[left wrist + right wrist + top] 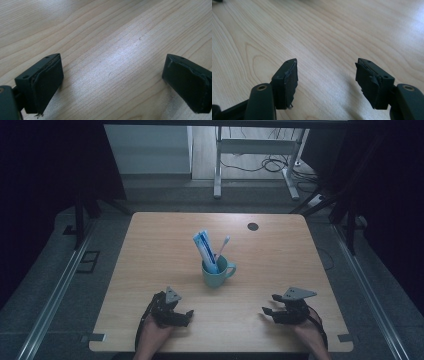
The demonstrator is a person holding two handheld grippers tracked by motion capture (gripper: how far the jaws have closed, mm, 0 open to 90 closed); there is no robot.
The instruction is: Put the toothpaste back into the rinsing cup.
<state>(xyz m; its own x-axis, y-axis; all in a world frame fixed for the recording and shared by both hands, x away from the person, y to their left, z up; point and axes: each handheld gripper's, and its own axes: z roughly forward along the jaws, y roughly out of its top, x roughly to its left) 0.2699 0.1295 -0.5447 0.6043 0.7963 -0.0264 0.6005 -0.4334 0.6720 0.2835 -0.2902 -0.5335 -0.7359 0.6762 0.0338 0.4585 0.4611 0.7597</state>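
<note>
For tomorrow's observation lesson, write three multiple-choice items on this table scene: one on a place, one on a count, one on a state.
1. Where does the teal ceramic mug stand on the light wooden table?
A. near the middle
B. at the far left corner
C. under the left gripper

2. How many things stand in the mug?
A. none
B. two
C. five

3. How are the left gripper and right gripper?
A. both clamped on the mug
B. both open, holding nothing
C. one holds a toothbrush

Answers:
1 A, the mug sits centrally, between and beyond the grippers.
2 B, a blue-and-white toothpaste tube and a white toothbrush.
3 B, bare wood shows between each pair of jaws.
</note>
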